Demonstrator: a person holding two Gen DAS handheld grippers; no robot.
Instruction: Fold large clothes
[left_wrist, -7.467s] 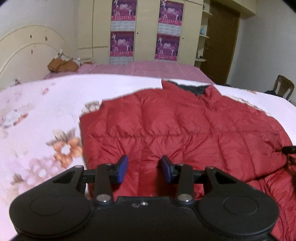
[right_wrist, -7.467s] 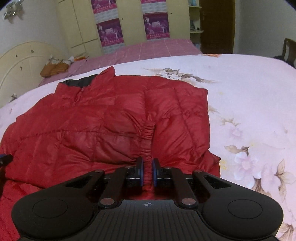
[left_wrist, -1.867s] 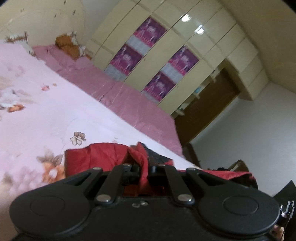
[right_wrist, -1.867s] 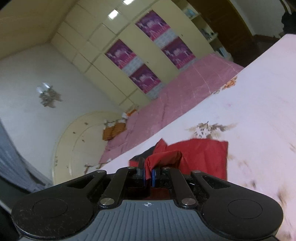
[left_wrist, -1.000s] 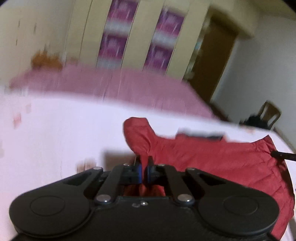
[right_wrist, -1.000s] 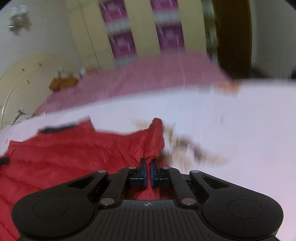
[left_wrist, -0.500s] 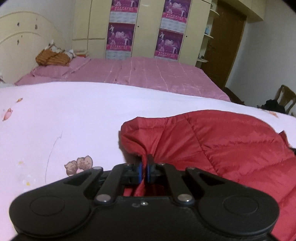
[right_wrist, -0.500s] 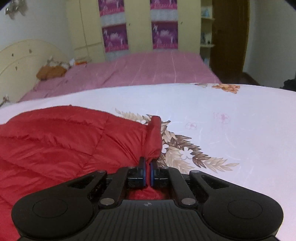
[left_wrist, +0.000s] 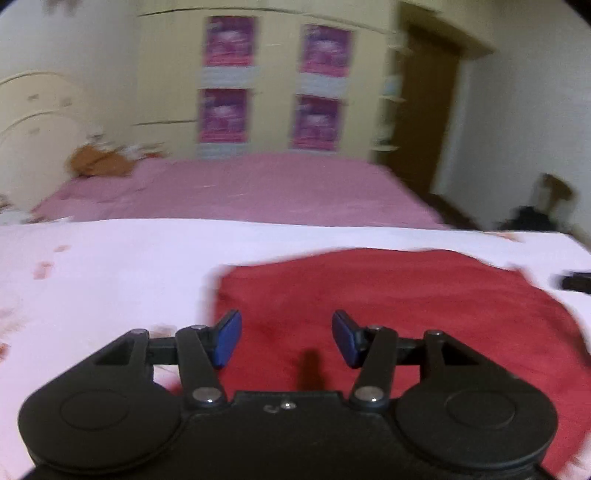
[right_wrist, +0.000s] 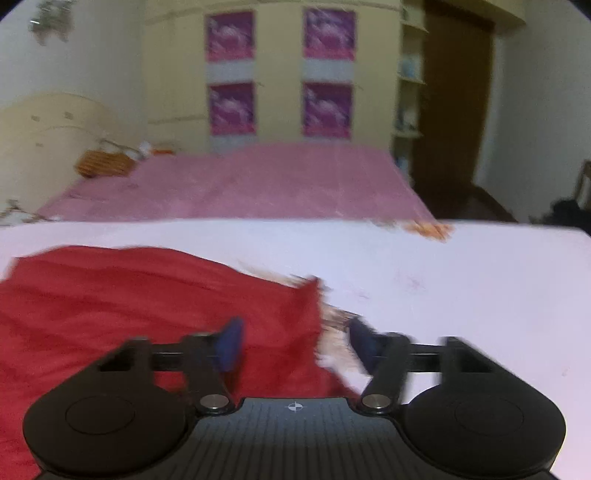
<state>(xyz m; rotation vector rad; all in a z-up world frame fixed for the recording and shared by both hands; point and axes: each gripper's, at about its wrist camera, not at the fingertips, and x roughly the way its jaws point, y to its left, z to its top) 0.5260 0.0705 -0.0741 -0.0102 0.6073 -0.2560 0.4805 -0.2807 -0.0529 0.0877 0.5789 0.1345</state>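
Note:
A red puffer jacket (left_wrist: 388, 302) lies folded over on the pale floral bedspread (left_wrist: 103, 266). My left gripper (left_wrist: 286, 339) is open and empty, just above the jacket near its left edge. In the right wrist view the jacket (right_wrist: 129, 295) fills the lower left. My right gripper (right_wrist: 295, 345) is open and empty over the jacket's right edge, with its right finger over the bedspread (right_wrist: 461, 280). Both views are blurred by motion.
A second bed with a pink sheet (left_wrist: 236, 188) stands behind. Cream wardrobes with purple posters (left_wrist: 225, 114) line the back wall. A brown door (right_wrist: 454, 103) is at the right. A dark chair (left_wrist: 546, 206) stands at the far right. The other gripper's tip (left_wrist: 576, 282) shows at the right edge.
Both grippers were shut on pinched corners of the jacket half a second ago. Both have opened and let go, and the jacket now lies flat.

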